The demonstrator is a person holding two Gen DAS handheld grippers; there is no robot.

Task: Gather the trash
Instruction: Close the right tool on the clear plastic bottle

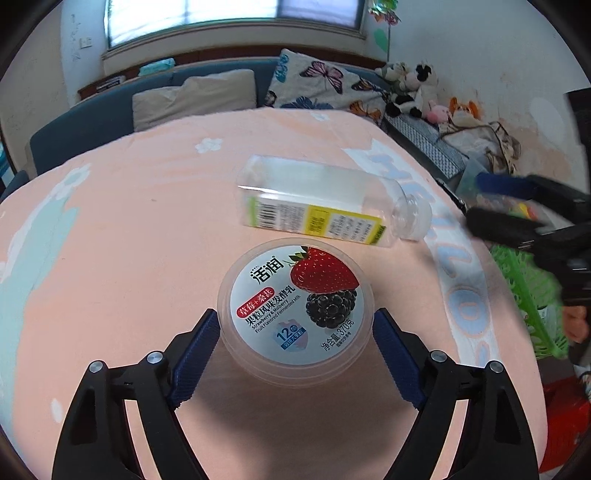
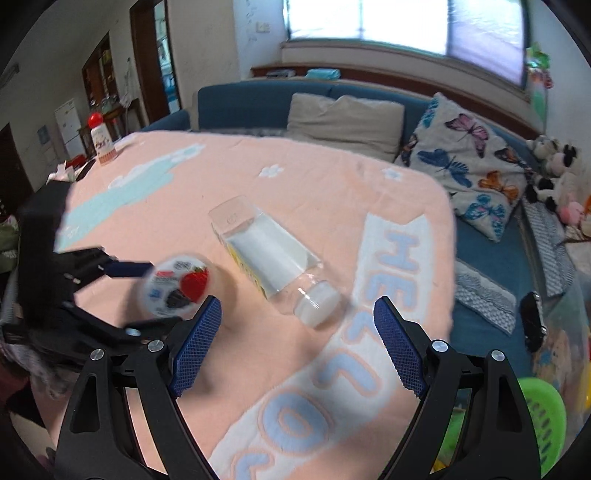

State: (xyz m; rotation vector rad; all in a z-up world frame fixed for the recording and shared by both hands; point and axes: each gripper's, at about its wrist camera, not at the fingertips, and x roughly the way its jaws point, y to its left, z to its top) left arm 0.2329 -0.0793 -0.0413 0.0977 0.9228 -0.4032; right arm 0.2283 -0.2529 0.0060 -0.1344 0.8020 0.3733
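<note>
The left gripper (image 1: pixel 295 325) clamps the yogurt cup (image 1: pixel 295 306); next, the green basket (image 1: pixel 528 295) (right gripper (image 2: pixel 297 339) wide open, empty).

A home living room, shown by the blue sofa (image 2: pixel 266 103) with cushions (image 2: pixel 343 120), stuffed toys (image 1: pixel 413 90), a window (image 1: pixel 232 18) and a fridge (image 2: pixel 68 125).

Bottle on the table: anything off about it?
The clear plastic bottle lies on its side on the pink tablecloth, cap pointing toward the right gripper, which is open with nothing between its pads. No spill shows. The yogurt cup sits upright between the left gripper's pads.
</note>
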